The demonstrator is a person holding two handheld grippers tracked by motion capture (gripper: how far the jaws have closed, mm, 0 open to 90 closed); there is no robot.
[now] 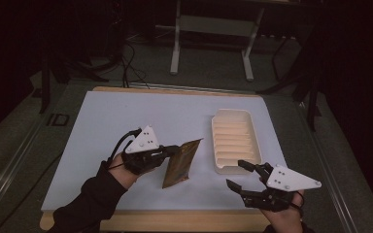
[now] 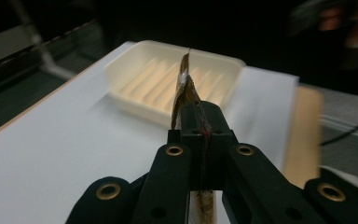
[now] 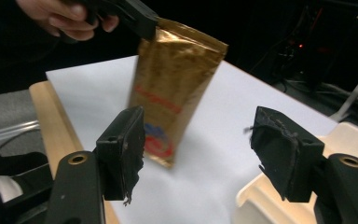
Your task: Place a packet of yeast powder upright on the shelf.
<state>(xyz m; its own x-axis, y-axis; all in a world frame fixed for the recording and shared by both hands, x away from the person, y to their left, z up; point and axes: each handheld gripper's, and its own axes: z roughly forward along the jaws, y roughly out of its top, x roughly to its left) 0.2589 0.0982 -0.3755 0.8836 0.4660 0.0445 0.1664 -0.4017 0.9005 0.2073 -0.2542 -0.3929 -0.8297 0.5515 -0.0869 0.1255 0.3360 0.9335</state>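
A gold foil packet (image 1: 180,162) with red and blue print hangs from its top corner, lifted off the white sheet (image 1: 126,121). My left gripper (image 1: 175,149) is shut on that corner; in the left gripper view the packet (image 2: 185,88) stands edge-on out of the closed jaws (image 2: 204,121). My right gripper (image 1: 238,174) is near the table's front right, open, with nothing between its jaws. In the right gripper view the packet (image 3: 175,93) dangles beyond the spread jaws (image 3: 198,144), pinched above by the left gripper (image 3: 140,21).
A cream ribbed tray (image 1: 217,167) lies on the sheet just right of the packet, also seen as the tray (image 2: 135,70) ahead of the left gripper. The wooden table edge (image 1: 175,221) runs along the front. A metal stand (image 1: 211,43) is on the floor behind.
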